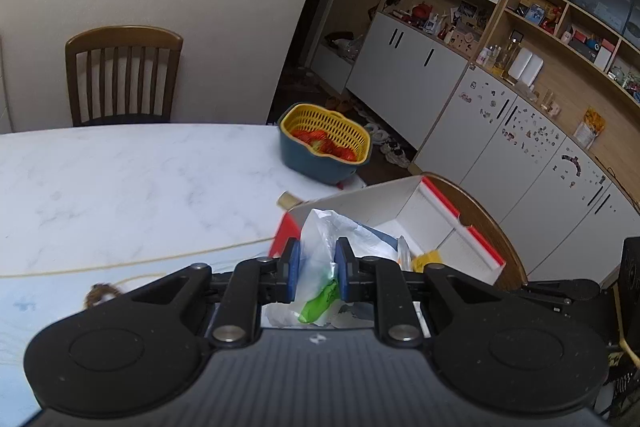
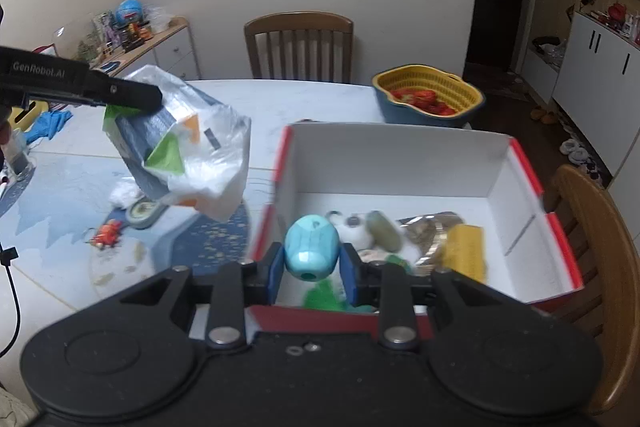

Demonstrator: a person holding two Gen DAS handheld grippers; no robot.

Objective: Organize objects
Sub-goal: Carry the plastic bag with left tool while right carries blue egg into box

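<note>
the left tool [image 1: 316, 269] is pinched tight on the top of a thin white plastic bag [image 2: 192, 147], which hangs clear of the table [image 1: 120, 179] with a grey packet and a green-and-orange one showing through the film. seen from the right wrist, the bag dangles above the blue patterned mat [image 2: 60, 195], to the left of the box. the right tool [image 2: 311, 269] clamps a small light-blue egg-shaped object [image 2: 311, 247] between its blue pads, holding it over the near edge of the open white box with red rims [image 2: 520, 163].

inside the box, on its floor, lie a yellow block [image 2: 466, 251], a crumpled gold-and-silver wrapper [image 2: 426, 227], an olive-green oval piece [image 2: 384, 231], a small white item [image 2: 352, 227] and something green [image 2: 324, 297] near the front wall; all are blurred. beyond the box, at the far edge of the table, stands a yellow strainer basket in a dark blue bowl [image 2: 428, 95] with red fruit in it. on the mat, below the bag, sit a round greenish disc [image 2: 142, 213], a crumpled white scrap [image 2: 124, 195] and a small red toy [image 2: 106, 233]. a wooden chair [image 2: 298, 45] stands behind the table against the wall.
</note>
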